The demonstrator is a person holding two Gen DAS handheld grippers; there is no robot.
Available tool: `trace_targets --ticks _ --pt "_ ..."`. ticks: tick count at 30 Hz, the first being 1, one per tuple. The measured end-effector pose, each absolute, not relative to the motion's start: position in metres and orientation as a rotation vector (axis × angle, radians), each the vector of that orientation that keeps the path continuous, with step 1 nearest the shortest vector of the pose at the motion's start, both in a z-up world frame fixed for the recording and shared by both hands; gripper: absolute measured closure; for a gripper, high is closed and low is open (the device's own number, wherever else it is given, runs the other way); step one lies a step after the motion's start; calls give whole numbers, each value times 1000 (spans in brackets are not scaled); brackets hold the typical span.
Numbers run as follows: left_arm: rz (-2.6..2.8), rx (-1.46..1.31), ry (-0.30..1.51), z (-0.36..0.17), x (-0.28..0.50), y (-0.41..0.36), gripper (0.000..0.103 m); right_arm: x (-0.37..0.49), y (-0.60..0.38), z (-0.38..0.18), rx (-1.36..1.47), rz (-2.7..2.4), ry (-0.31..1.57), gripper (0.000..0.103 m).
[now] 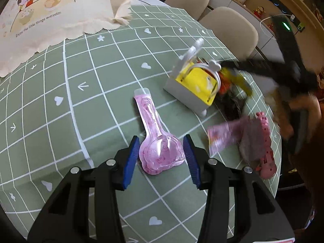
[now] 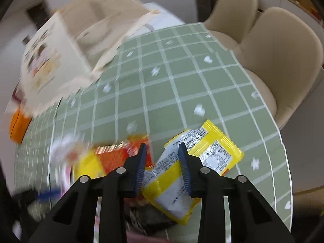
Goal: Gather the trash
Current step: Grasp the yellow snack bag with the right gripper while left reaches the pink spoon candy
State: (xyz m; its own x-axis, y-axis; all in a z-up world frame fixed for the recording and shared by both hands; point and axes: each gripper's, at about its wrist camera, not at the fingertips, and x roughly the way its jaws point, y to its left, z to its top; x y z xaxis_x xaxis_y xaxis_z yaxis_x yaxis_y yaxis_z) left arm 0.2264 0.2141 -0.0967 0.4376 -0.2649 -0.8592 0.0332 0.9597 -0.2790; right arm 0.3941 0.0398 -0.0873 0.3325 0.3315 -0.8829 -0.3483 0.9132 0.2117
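Note:
My left gripper (image 1: pixel 162 156) is open, its blue pads on either side of the round end of a pink spoon-shaped plastic package (image 1: pixel 154 137) lying on the green checked tablecloth (image 1: pixel 101 101). My right gripper (image 2: pixel 162 158) is open over a yellow and white snack wrapper (image 2: pixel 188 170), with an orange wrapper (image 2: pixel 117 154) to its left. In the left wrist view the right gripper (image 1: pixel 239 73) is a dark blur beside a white holder with yellow contents (image 1: pixel 194 85). A pink wrapper (image 1: pixel 226 133) and a pink perforated item (image 1: pixel 265 147) lie to the right.
A cream paper bag with a cartoon print (image 1: pixel 40 16) stands at the table's far left; it also shows in the right wrist view (image 2: pixel 60 60). Two beige chairs (image 2: pixel 273 60) stand behind the table. An orange box (image 2: pixel 18 127) sits at the left edge.

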Motion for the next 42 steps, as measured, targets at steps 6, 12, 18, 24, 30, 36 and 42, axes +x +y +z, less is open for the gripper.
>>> trace_targets --ticks 6,12,18,24,30,36,42 --pt "-208 -235 1109 -97 226 207 61 345 15 -88 -88 491 1192 72" --pt "-241 -218 1101 -98 225 192 61 311 -23 -60 42 420 1094 53" --pt "-219 -220 1102 -101 225 189 61 308 -40 -73 171 221 1133 53" --pt "-210 -230 1090 -97 221 196 61 316 -35 -98 346 169 1161 53" --pt "-193 -262 1082 -93 218 207 61 324 -6 -109 206 266 1220 77" --pt "-213 -285 1063 -84 213 209 61 305 -3 -93 144 298 1183 95" --pt "-234 -296 1022 -69 202 212 61 283 -8 -60 117 319 1109 95"
